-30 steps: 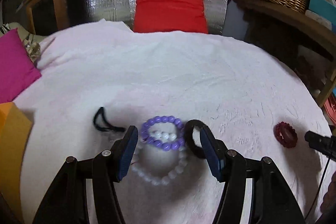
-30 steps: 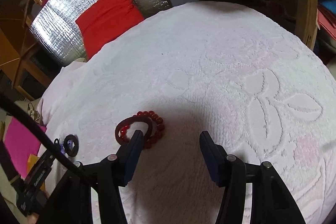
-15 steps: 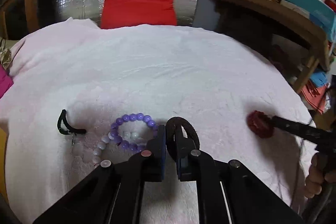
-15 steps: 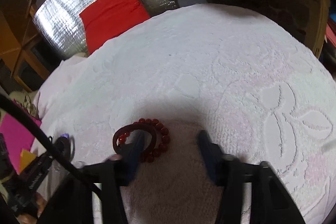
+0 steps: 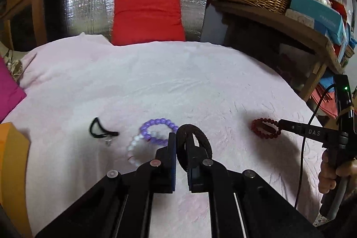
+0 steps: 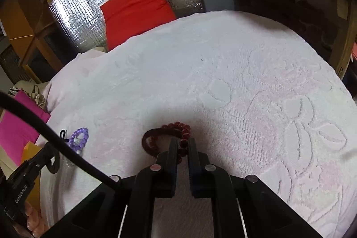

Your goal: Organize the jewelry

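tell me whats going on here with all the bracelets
A person is sorting jewelry on a pale pink blanket with a handheld gripper in each hand. The left gripper is shut on a dark ring bracelet. The right gripper is shut on a red bead bracelet. A purple bead bracelet, a white bead bracelet and a black cord lie loose on the blanket.
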`<state>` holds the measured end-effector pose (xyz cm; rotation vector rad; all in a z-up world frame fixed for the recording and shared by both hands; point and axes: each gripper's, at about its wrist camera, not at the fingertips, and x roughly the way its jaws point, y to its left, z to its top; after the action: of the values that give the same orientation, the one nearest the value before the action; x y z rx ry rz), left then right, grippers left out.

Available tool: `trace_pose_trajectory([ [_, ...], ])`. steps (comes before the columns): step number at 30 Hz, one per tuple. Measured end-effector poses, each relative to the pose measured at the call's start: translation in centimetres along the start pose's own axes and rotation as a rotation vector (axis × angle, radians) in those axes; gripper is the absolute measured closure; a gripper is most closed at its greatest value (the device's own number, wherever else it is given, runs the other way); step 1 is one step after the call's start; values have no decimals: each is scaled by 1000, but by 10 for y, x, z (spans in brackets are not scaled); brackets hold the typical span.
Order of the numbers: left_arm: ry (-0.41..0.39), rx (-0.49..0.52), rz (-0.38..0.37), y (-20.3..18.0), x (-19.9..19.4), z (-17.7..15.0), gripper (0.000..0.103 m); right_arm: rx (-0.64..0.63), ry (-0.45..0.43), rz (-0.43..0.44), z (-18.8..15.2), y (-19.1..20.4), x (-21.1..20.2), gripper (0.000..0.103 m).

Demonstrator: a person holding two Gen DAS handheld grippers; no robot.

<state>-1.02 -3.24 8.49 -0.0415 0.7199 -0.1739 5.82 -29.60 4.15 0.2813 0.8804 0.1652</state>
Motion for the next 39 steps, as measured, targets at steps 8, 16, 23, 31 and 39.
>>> trace_pose_trajectory([
  [8, 19, -15, 64, 24, -9, -6, 95, 73, 9, -54, 1, -8, 6, 53],
  [16, 30, -39, 90, 39, -11, -8, 95, 8, 90, -114, -3, 3, 25, 85],
  [23, 29, -68, 98, 47, -15, -8, 95, -54, -1, 96, 1, 26, -7, 94],
  [31, 20, -120, 131, 62, -24, -8, 95, 62, -12, 331, 2, 20, -30, 94],
  [39, -21, -180, 179, 92, -57, -12, 95, -46, -3, 371, -10, 81, -29, 94],
])
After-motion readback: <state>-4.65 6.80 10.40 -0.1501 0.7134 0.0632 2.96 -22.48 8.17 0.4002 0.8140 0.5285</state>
